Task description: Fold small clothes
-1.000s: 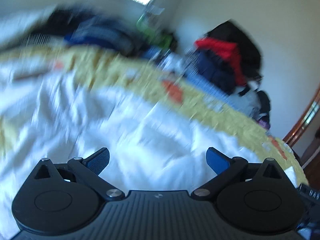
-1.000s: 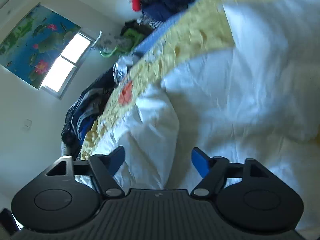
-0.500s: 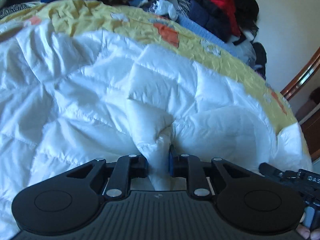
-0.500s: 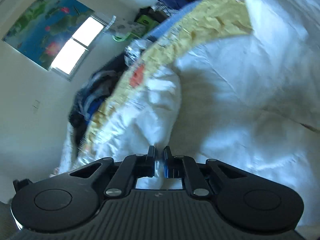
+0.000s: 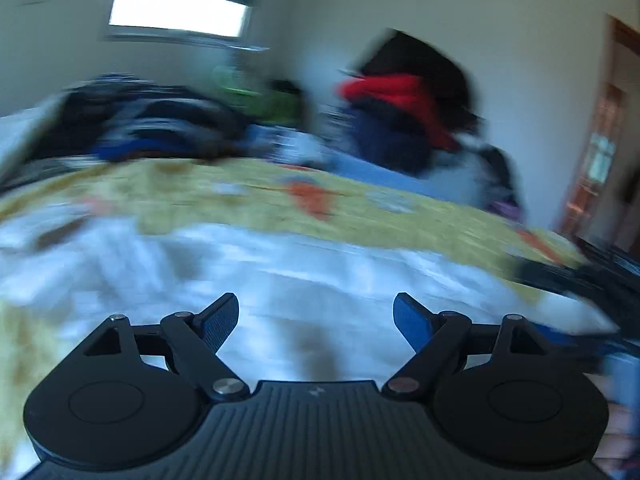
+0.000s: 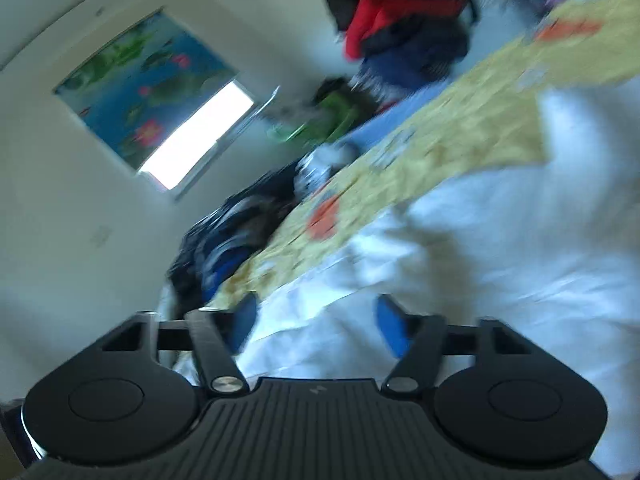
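Observation:
A white quilted garment [image 5: 304, 280] lies spread on a yellow patterned bedspread [image 5: 240, 196]. It also shows in the right wrist view [image 6: 500, 248] on the bedspread [image 6: 460, 128]. My left gripper [image 5: 316, 320] is open and empty just above the white fabric. My right gripper [image 6: 316, 324] is open and empty over the garment's edge. Both views are blurred by motion.
Piles of dark, blue and red clothes [image 5: 400, 120] line the far side of the bed, also in the right wrist view [image 6: 400, 24]. A window [image 5: 176, 12] is in the back wall. A wooden door [image 5: 600, 152] stands at the right. The other gripper's body [image 5: 592, 280] shows at right.
Half a second ago both grippers were shut on folds of the white garment. Both have now opened, let go and lifted away.

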A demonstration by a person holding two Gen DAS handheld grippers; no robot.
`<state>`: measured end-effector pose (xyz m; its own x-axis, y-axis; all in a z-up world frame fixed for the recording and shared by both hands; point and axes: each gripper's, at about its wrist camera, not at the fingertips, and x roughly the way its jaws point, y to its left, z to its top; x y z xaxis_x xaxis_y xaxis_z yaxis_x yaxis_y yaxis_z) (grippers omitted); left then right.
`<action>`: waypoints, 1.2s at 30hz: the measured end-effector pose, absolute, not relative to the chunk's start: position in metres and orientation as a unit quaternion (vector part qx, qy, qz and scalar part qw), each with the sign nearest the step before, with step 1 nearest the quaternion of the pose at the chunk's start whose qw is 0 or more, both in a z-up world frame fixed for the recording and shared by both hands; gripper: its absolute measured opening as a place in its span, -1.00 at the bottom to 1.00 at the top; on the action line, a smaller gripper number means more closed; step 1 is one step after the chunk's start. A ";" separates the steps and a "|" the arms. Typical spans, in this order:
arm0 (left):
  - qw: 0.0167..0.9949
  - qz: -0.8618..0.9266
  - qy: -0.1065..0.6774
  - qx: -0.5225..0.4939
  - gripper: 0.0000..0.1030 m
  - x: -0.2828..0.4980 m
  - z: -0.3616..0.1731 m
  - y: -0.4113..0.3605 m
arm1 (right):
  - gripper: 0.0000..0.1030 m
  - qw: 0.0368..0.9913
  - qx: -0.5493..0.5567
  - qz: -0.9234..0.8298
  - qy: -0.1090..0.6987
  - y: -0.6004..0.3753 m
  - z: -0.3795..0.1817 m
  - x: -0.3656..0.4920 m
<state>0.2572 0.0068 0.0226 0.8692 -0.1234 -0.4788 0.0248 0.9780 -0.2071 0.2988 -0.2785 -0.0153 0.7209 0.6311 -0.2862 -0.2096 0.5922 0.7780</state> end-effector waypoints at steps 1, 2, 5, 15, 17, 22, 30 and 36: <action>0.958 -0.055 0.269 -0.088 0.65 0.266 0.012 -0.005 | 0.46 0.835 0.390 0.254 0.294 -0.272 -0.023 0.308; 0.951 -0.059 0.294 -0.072 0.65 0.274 0.000 -0.016 | 0.48 0.828 0.398 0.249 0.307 -0.268 -0.030 0.314; 0.933 -0.074 0.350 -0.030 0.65 0.286 -0.039 -0.039 | 0.44 0.829 0.388 0.204 0.348 -0.261 -0.055 0.323; 0.942 -0.097 0.322 -0.015 0.96 0.276 -0.061 -0.041 | 0.17 0.799 0.430 0.203 0.368 -0.279 -0.076 0.325; 0.943 -0.099 0.316 -0.029 0.97 0.275 -0.060 -0.037 | 0.25 0.815 0.444 0.200 0.313 -0.305 -0.060 0.295; 0.944 -0.100 0.313 -0.038 0.99 0.276 -0.060 -0.035 | 0.62 0.878 0.434 0.095 0.178 -0.410 -0.042 0.230; 0.944 -0.102 0.310 -0.052 1.00 0.276 -0.060 -0.032 | 0.54 0.868 0.465 -0.101 0.144 -0.553 -0.076 0.220; 0.944 -0.104 0.309 -0.058 1.00 0.276 -0.060 -0.031 | 0.43 0.871 0.461 -0.097 0.135 -0.580 -0.088 0.238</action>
